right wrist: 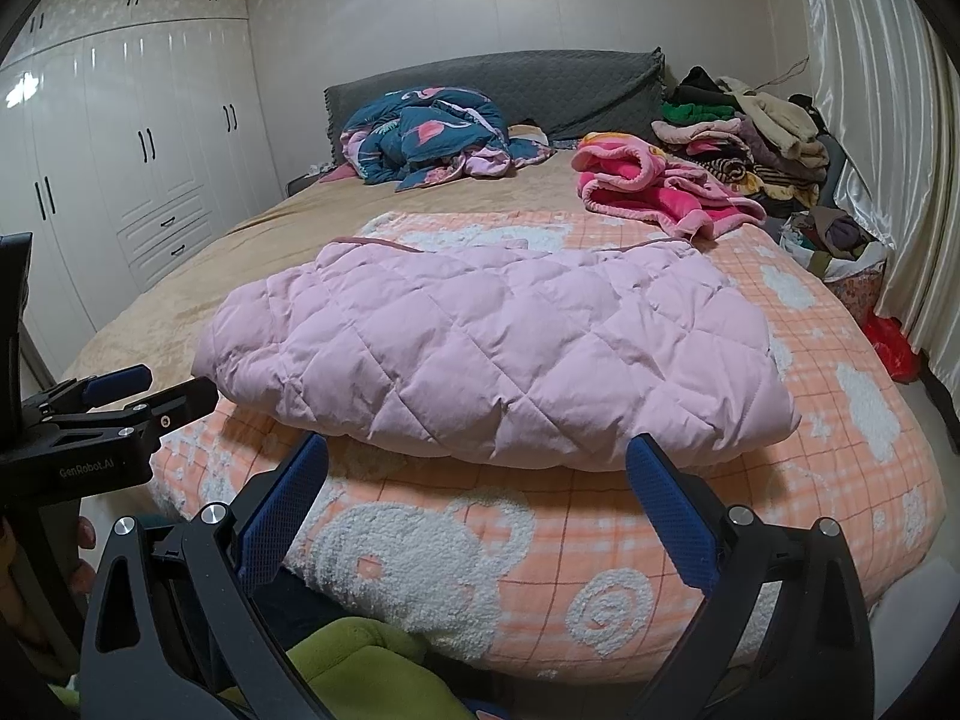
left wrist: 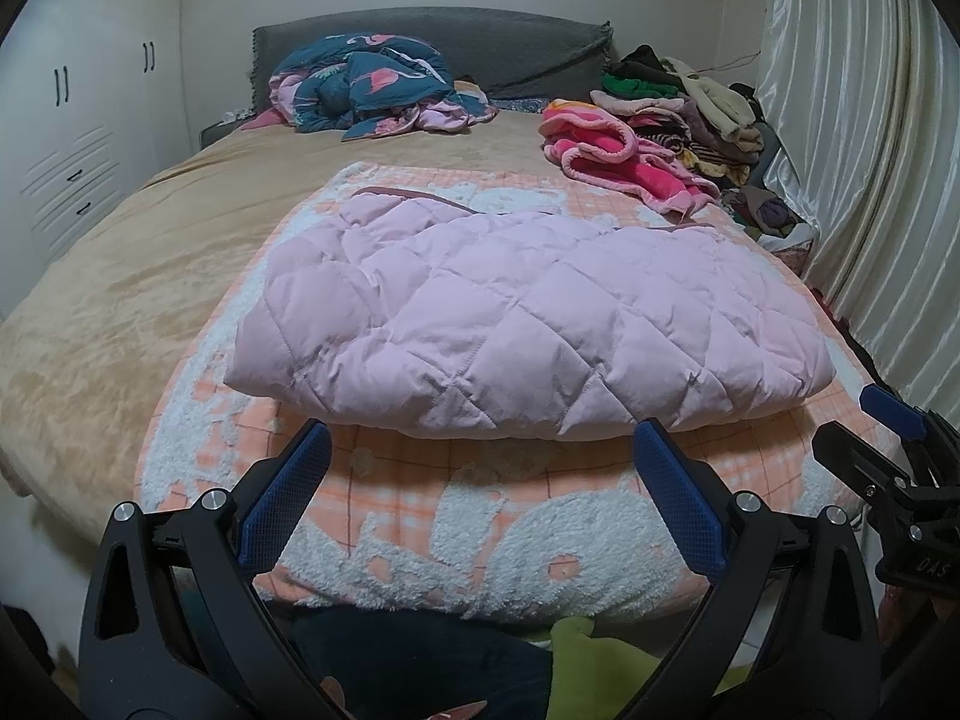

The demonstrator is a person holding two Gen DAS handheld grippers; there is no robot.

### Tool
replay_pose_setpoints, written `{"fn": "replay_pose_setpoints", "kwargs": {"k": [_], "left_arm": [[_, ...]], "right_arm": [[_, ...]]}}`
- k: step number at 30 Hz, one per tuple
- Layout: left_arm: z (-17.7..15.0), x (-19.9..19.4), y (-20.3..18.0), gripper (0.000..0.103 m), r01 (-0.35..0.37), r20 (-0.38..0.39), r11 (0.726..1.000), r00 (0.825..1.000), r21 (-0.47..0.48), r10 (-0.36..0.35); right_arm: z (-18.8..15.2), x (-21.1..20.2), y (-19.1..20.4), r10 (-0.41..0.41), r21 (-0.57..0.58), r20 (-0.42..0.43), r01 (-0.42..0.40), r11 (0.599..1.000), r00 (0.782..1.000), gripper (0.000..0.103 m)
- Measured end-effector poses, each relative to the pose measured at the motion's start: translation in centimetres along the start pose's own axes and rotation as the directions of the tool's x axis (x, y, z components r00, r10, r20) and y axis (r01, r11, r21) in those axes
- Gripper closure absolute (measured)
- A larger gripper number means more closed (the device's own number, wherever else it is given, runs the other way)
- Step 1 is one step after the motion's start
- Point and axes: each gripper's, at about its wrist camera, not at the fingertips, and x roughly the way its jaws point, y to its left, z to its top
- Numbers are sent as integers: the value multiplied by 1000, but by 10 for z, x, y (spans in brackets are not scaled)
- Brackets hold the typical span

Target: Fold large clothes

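A pink quilted jacket (left wrist: 528,318) (right wrist: 498,354) lies folded in a thick bundle on an orange-and-white fleece blanket (left wrist: 456,540) (right wrist: 660,540) at the near end of the bed. My left gripper (left wrist: 480,438) hovers open just in front of the jacket's near edge, holding nothing. My right gripper (right wrist: 477,450) is open too, a little short of that same edge and to the right of the left one. The right gripper (left wrist: 888,420) shows at the right border of the left wrist view, and the left gripper (right wrist: 150,387) at the left border of the right wrist view.
A blue flamingo-print quilt (left wrist: 372,84) is bunched at the grey headboard (left wrist: 480,42). Pink fleece clothes (left wrist: 612,156) and a clothes pile (left wrist: 702,114) sit at the far right by the curtain (left wrist: 870,150). White wardrobes (right wrist: 120,180) stand left. Green fabric (right wrist: 372,672) lies below the grippers.
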Motion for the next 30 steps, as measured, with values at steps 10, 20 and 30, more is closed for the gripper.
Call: {"fn": "replay_pose_setpoints", "kwargs": {"k": [10,20,30], "left_arm": [[-1,0,0,9,-2,1,1000,1000,0,2],[0,-1,-1,9,3,4,1000,1000,5,-3],[-1,-6,-2,9,26,18,1000,999,-6,-26]], "right_arm": [[-1,0,1,2,-4,1,-2,1000,1000,4],[-1,1,1,0,-6,-1,0,1000,1000,4],[-2,1,1,-2,-6,0,2,1000,1000,4]]}}
